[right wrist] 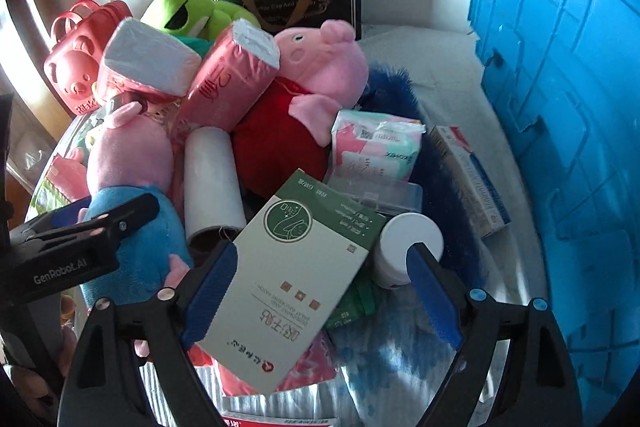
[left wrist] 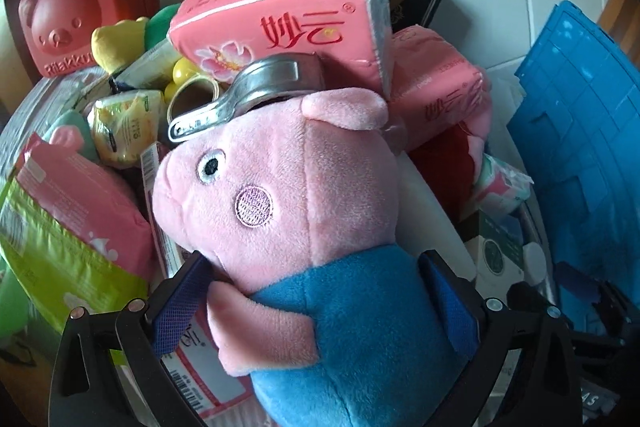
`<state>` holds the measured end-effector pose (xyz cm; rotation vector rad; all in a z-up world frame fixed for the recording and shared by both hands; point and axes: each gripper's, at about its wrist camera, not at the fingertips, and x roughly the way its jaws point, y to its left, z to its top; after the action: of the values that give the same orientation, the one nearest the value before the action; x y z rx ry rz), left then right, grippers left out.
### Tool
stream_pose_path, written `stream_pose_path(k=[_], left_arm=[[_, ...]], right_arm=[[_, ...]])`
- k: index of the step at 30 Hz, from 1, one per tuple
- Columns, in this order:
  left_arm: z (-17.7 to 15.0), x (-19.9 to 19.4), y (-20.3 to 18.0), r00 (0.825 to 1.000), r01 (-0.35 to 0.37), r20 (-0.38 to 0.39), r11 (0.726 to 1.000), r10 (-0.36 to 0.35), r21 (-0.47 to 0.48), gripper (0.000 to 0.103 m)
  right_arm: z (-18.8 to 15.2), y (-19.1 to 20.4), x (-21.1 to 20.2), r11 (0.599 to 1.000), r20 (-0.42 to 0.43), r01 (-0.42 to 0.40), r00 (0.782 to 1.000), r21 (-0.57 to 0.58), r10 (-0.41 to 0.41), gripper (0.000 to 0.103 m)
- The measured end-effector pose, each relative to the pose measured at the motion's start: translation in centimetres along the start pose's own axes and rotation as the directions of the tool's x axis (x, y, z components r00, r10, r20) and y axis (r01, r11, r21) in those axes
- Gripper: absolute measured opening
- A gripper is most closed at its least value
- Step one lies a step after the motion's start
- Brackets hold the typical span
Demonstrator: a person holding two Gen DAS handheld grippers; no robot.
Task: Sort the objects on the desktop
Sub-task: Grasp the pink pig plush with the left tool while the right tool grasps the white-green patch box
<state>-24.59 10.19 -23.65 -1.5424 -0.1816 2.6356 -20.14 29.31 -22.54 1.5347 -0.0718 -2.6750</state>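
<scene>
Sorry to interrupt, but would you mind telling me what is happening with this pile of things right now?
A person is sorting a heap of toys, tissue packs and boxes using handheld tongs. The left tongs are shut on the blue-bodied pig plush, gripping its blue torso amid the pile. The right tongs are open, poised over a green-and-white box with nothing gripped. A blue crate stands at the right.

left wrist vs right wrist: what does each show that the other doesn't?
Left wrist only: a metal scoop lying on the blue-bodied pig plush's head, and yellow balls.

Right wrist only: the red-dressed pig plush's face, a green-and-white box between the open right tool, and a toothpaste box.

Both: the left tool shut on the blue-bodied pig plush, the blue crate, the red bear case.
</scene>
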Motion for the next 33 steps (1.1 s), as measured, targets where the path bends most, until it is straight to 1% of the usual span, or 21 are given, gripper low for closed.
stream_pose_path(k=[1, 4, 6, 8, 11, 18, 21, 22, 24, 25, 26, 27, 31, 33], left_arm=[[0.0, 0.2, 0.0, 1.0, -0.007, -0.005, 1.0, 0.007, -0.003, 0.103], [-0.4, -0.6, 0.0, 0.999, -0.044, 0.027, 0.998, 0.043, 0.037, 0.103], [-0.5, -0.8, 0.4, 0.999, -0.035, 0.032, 0.999, 0.034, 0.041, 0.103], [-0.7, -1.1, 0.7, 0.999, -0.027, 0.038, 0.999, 0.025, 0.046, 0.103], [-0.9, -1.5, 1.3, 0.999, -0.015, 0.046, 0.999, 0.013, 0.052, 0.103], [-1.3, -2.3, 2.6, 0.998, 0.013, 0.064, 0.998, -0.018, 0.065, 0.103], [-1.4, -2.2, 3.0, 0.998, 0.026, 0.056, 0.998, -0.029, 0.063, 0.103], [-1.5, -2.1, 3.0, 0.998, 0.033, 0.052, 0.997, -0.036, 0.063, 0.103], [-1.7, -2.0, 3.0, 0.998, 0.048, 0.046, 0.997, -0.051, 0.065, 0.102], [-1.7, -2.0, 3.0, 0.997, 0.057, 0.048, 0.996, -0.061, 0.069, 0.099], [-1.7, -2.1, 2.9, 0.996, 0.067, 0.051, 0.995, -0.071, 0.073, 0.093], [-1.8, -2.3, 2.7, 0.996, 0.071, 0.055, 0.994, -0.076, 0.083, 0.089], [-2.1, -3.4, 1.8, 0.992, 0.075, 0.085, 0.986, -0.089, 0.15, 0.068], [-2.4, -4.1, 1.6, 0.991, 0.068, 0.106, 0.983, -0.087, 0.172, 0.062]], right_arm=[[0.2, 0.1, 0.5, 1.0, -0.014, 0.005, 1.0, 0.003, -0.005, 0.087], [0.3, 0.4, 1.8, 1.0, -0.059, -0.007, 0.998, 0.03, 0.009, 0.087], [0.3, 0.5, 2.5, 0.998, -0.085, -0.015, 0.996, 0.064, 0.021, 0.087], [0.4, 0.3, 2.9, 0.994, -0.105, -0.022, 0.994, 0.11, 0.033, 0.09], [0.6, 0.2, 3.1, 0.988, -0.129, -0.014, 0.991, 0.157, 0.035, 0.093], [0.3, 1.2, 4.3, 0.984, -0.195, 0.015, 0.981, 0.178, 0.02, 0.093], [0.1, 1.7, 4.9, 0.982, -0.223, 0.031, 0.975, 0.184, 0.011, 0.093], [0.1, 1.9, 5.2, 0.983, -0.228, 0.045, 0.974, 0.179, -0.003, 0.093], [-0.2, 1.7, 5.4, 0.98, -0.229, 0.052, 0.973, 0.193, -0.006, 0.093], [-0.3, 1.6, 5.4, 0.979, -0.227, 0.057, 0.974, 0.195, -0.011, 0.093], [-0.4, 1.6, 5.0, 0.981, -0.213, 0.067, 0.977, 0.184, -0.027, 0.086], [-0.4, 1.5, 4.6, 0.982, -0.199, 0.078, 0.979, 0.174, -0.043, 0.078], [-0.8, 1.0, 3.1, 0.985, -0.148, 0.088, 0.987, 0.147, -0.066, 0.076], [-1.0, 1.0, 2.4, 0.987, -0.129, 0.08, 0.99, 0.137, -0.062, 0.076]])
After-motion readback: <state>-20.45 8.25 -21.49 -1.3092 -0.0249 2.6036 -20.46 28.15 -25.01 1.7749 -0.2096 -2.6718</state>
